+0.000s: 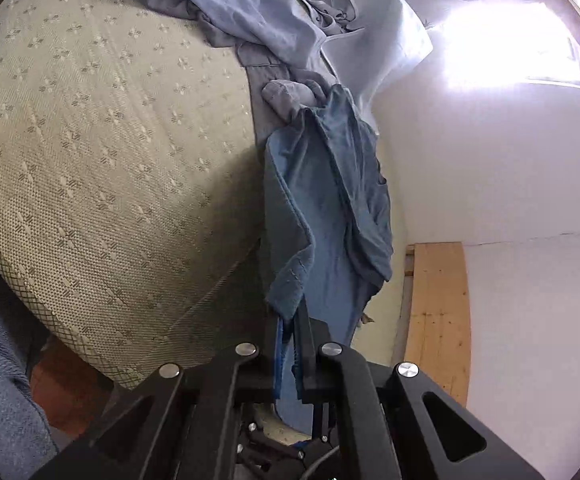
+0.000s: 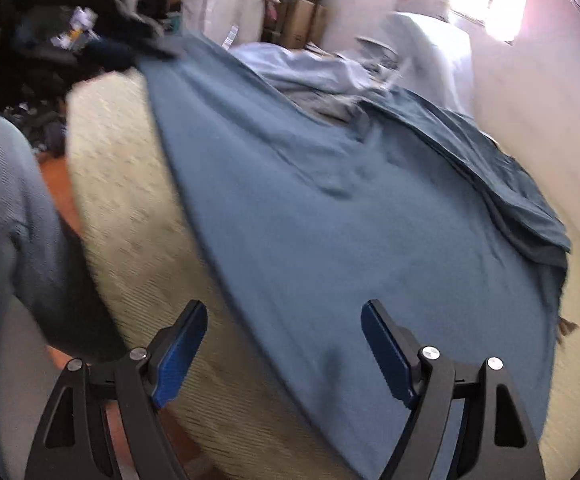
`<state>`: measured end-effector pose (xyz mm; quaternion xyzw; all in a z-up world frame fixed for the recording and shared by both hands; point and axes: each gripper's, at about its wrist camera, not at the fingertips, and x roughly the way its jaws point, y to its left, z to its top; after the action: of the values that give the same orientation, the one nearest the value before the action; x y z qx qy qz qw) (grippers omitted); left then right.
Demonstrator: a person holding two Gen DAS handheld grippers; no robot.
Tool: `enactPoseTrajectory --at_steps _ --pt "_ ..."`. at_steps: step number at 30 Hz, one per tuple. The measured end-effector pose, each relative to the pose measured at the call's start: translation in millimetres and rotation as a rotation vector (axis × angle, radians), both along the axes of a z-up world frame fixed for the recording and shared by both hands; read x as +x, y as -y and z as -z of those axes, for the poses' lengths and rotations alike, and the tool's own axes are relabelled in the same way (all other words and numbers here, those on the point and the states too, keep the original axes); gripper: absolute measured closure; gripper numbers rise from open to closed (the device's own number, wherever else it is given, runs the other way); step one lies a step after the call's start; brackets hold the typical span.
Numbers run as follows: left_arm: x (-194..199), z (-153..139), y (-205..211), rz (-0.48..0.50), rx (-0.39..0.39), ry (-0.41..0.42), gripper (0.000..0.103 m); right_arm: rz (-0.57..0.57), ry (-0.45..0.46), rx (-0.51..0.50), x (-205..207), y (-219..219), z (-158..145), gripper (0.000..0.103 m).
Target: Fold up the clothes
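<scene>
A blue garment (image 1: 325, 208) hangs from my left gripper (image 1: 290, 332), which is shut on its lower edge; the cloth runs up and drapes over the mattress (image 1: 102, 152). In the right wrist view the same blue garment (image 2: 329, 216) lies spread across the mattress (image 2: 130, 216), with one side folded over in darker layers (image 2: 501, 184) toward the wall. My right gripper (image 2: 284, 316) hovers open above the near edge of the cloth, nothing between its blue pads (image 2: 178, 356).
Pale blue and grey clothes (image 1: 258, 12) are heaped at the far end of the mattress. A white wall (image 1: 489, 184) and a wooden board (image 1: 437, 312) stand close on the right. A person's grey sleeve (image 2: 6, 224) is at the left; clutter (image 2: 70, 28) sits beyond.
</scene>
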<state>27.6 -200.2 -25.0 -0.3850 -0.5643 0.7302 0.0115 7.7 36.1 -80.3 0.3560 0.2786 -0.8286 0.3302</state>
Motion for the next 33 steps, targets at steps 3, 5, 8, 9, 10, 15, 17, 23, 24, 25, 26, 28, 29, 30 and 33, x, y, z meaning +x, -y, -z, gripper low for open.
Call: enactPoseTrajectory --at_steps 3,5,8,9,10,15,17,23,24,25,26,28,29,30,33 --pt "-1.0 -3.6 -0.1 0.007 0.004 -0.013 0.100 0.054 -0.020 0.057 -6.2 -25.8 7.7 0.020" --pt "-1.1 -4.8 -0.3 0.009 0.009 -0.017 0.100 0.086 -0.033 0.084 -9.1 -45.7 10.0 0.020" --pt "-1.2 -6.2 0.5 0.012 0.014 -0.017 0.100 0.114 -0.077 0.128 -9.2 -70.6 10.3 0.020" --pt "-2.0 -6.6 1.5 0.010 0.016 -0.016 0.100 0.121 -0.091 0.146 -9.3 -78.6 10.7 0.020" --pt "-2.8 -7.0 2.6 0.008 0.018 -0.014 0.100 0.127 -0.104 0.164 -9.5 -87.1 11.1 0.020" --pt "-7.6 -6.8 4.7 0.007 0.013 -0.009 0.100 0.174 -0.127 0.242 -8.5 -134.6 13.9 0.020" --pt "-9.3 -7.0 5.3 0.006 0.011 -0.008 0.100 0.197 -0.139 0.281 -8.2 -154.3 15.6 0.020" --pt "-14.4 -7.6 7.1 0.005 0.003 -0.003 0.100 0.266 -0.172 0.373 -6.9 -207.2 21.5 0.021" --pt "-14.8 -7.0 7.3 0.004 0.003 -0.001 0.100 0.272 -0.179 0.380 -6.7 -212.8 21.3 0.021" --pt "-15.1 -6.4 7.6 0.002 0.002 0.002 0.100 0.274 -0.191 0.391 -5.7 -217.8 21.1 0.021" --pt "-15.4 -5.8 7.8 0.001 0.002 0.004 0.100 0.275 -0.204 0.405 -4.1 -222.7 21.6 0.022" --pt "-16.2 -4.8 7.8 0.000 0.002 0.008 0.100 0.261 -0.218 0.434 -1.1 -229.4 25.3 0.025" --pt "-16.7 -4.3 7.5 0.000 0.002 0.008 0.100 0.253 -0.223 0.448 0.4 -232.4 27.3 0.027" --pt "-17.3 -4.1 7.3 0.000 0.004 0.009 0.100 0.245 -0.228 0.463 1.8 -235.5 29.4 0.035" --pt "-18.5 -4.5 6.0 0.004 0.003 0.012 0.100 0.217 -0.247 0.494 5.6 -242.2 35.0 0.051"
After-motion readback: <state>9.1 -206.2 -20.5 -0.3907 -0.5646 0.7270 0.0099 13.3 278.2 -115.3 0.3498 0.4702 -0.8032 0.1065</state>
